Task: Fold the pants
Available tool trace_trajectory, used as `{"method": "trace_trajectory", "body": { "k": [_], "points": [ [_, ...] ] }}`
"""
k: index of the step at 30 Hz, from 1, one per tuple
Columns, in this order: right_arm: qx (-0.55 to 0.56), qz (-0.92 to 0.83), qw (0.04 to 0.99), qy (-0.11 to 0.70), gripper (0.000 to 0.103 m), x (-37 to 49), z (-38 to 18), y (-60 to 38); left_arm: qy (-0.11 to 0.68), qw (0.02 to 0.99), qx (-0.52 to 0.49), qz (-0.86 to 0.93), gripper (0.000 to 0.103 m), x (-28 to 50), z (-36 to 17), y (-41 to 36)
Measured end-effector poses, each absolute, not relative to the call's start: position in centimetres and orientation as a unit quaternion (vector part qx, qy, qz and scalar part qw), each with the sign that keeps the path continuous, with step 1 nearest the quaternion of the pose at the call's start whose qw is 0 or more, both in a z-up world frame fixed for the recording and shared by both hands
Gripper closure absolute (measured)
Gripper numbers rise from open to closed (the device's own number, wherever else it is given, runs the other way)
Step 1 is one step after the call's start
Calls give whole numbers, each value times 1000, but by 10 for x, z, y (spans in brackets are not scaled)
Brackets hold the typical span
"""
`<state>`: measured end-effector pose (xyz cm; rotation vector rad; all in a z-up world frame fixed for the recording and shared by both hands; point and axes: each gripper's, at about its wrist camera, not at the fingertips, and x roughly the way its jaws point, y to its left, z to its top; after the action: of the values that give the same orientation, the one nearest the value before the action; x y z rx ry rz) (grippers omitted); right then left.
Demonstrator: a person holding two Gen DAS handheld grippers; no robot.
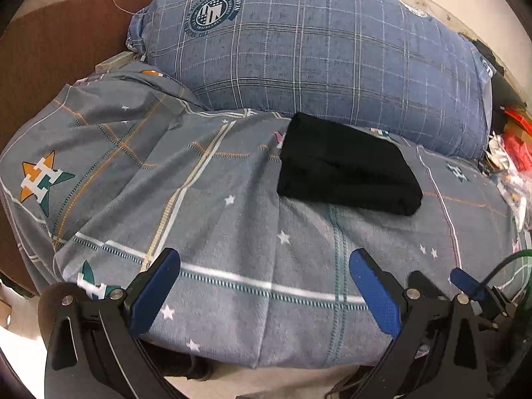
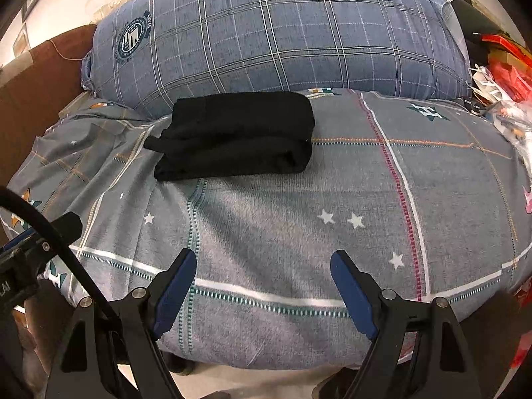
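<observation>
The black pants (image 1: 345,166) lie folded into a compact stack on the grey star-patterned bedsheet (image 1: 232,219), just in front of the pillow. They also show in the right wrist view (image 2: 236,136), left of centre. My left gripper (image 1: 266,272) is open and empty, held near the bed's front edge, well short of the pants. My right gripper (image 2: 262,272) is open and empty, also near the front edge and apart from the pants. The right gripper's tip shows at the left wrist view's right edge (image 1: 465,282).
A large blue plaid pillow (image 1: 316,50) fills the back of the bed, also in the right wrist view (image 2: 282,33). A brown headboard (image 1: 60,43) stands at the left. Red and white clutter (image 2: 505,73) lies at the right. A black cable (image 2: 50,232) crosses the lower left.
</observation>
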<state>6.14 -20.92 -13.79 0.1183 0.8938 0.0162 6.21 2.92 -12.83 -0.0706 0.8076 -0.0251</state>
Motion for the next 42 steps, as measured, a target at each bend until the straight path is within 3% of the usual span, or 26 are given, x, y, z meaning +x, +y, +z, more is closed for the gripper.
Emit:
{"method": "trace_trajectory", "body": {
  "k": [6,14,21,22,23,24,26,27,29,35,42],
  "points": [
    [90,-3,899,428,16,92,-130,-245,419,898,-99,-92,2,123,-130,53],
    [237,60,868,431,16,187,-134,-304,480,832,-203,-190,2,241,-173,55],
    [270,110,830,475,17,279,-172,-312,509,808,-162,-247,2,290,-209,15],
    [274,121,824,481,24,289,-179,-308,504,815,-142,-249,5,289,-206,7],
    [277,129,823,478,35,293,-180,-306,507,813,-133,-253,18,288,-203,0],
    [273,127,824,480,37,295,-178,-302,506,817,-129,-243,28,285,-199,-3],
    [266,135,829,472,61,294,-166,-296,501,818,-138,-248,43,281,-190,1],
    [261,139,834,466,63,290,-154,-293,502,814,-151,-250,50,280,-186,6],
    [264,155,838,453,71,282,-134,-291,505,803,-188,-254,52,274,-178,16],
    [280,196,837,427,72,247,-89,-284,484,819,-198,-236,52,226,-144,26],
    [279,160,833,450,68,225,-118,-290,517,827,-133,-177,47,208,-176,8]
  ]
}}
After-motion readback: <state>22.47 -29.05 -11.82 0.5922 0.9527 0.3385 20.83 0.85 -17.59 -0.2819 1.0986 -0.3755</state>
